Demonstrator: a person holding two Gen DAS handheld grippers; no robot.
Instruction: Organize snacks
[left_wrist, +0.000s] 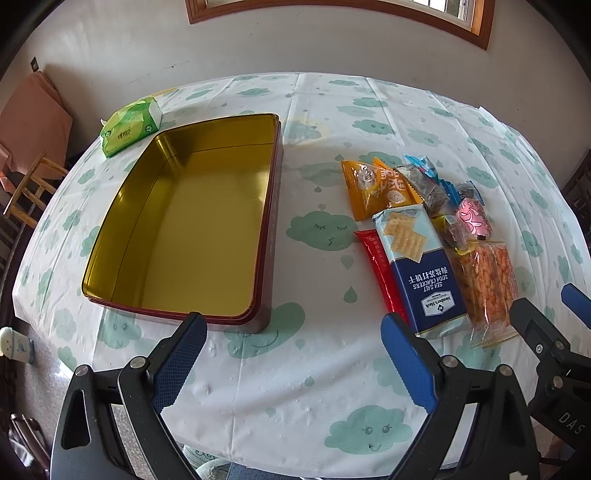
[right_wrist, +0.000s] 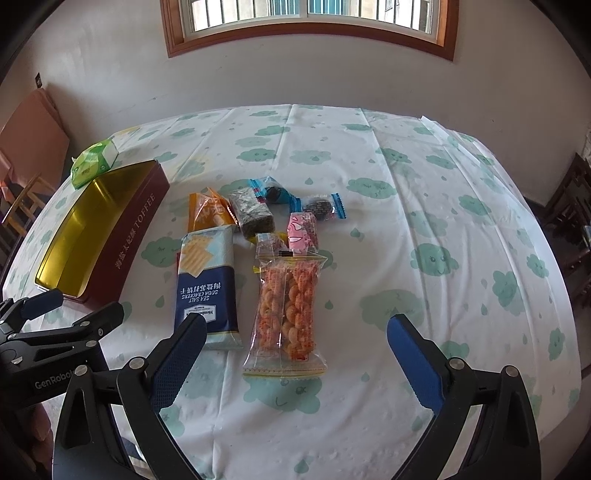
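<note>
The open tin (left_wrist: 192, 221) — dark red outside, gold inside, "TOFFEE" printed on its long side wall — sat empty on the left of the table, well apart from the snack cluster to its right. Nearest the tin lay a blue-and-white sea salt soda cracker pack (right_wrist: 207, 284), flat, partly covering a red packet (left_wrist: 380, 273), and just beside it a clear bag of orange twisted snacks (right_wrist: 288, 314). Behind these lay two overlapping orange packets (left_wrist: 373, 186), a dark seaweed-coloured bar (right_wrist: 253, 216), a pink wrapped sweet (right_wrist: 303, 232) and two blue-wrapped dark biscuits (right_wrist: 323, 207) — all flat on the cloth.
</note>
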